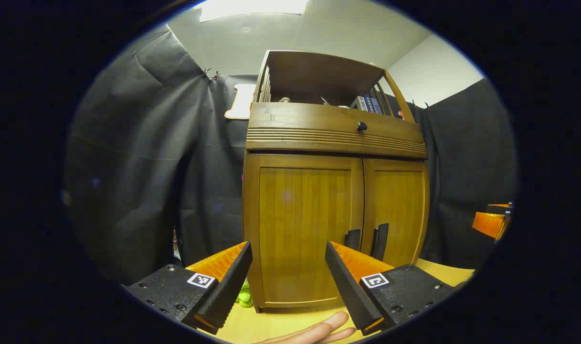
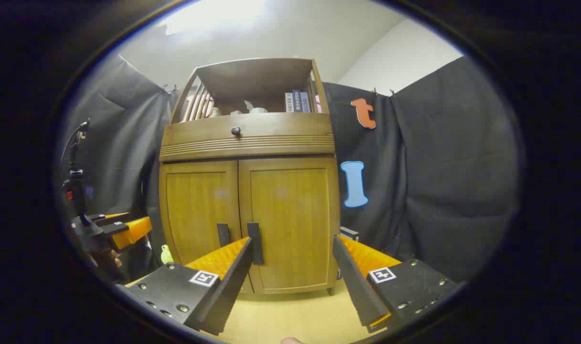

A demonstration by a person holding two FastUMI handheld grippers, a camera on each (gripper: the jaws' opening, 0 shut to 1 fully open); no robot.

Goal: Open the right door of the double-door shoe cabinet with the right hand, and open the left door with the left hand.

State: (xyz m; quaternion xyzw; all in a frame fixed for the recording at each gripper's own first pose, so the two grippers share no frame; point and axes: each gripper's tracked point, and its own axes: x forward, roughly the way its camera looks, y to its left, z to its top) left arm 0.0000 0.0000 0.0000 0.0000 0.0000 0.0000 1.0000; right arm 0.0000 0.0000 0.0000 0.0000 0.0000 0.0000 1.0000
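Bright ceiling light (image 1: pixel 252 7) overhead blows out; cabinet (image 2: pixel 247 191) sharp, evenly lit; fisheye bends edges, periphery dim, possibly slightly soft.

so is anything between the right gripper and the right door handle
Nothing visible. In the right gripper view the open right gripper faces the closed right door, and its dark handle sits just beyond the tip of the gripper's left-hand finger, with only bare tabletop below.

One shoe cabinet (image 2: pixel 249 191), two doors (image 2: pixel 290 220), two handles (image 2: pixel 255 242), one knob (image 2: pixel 235 130).
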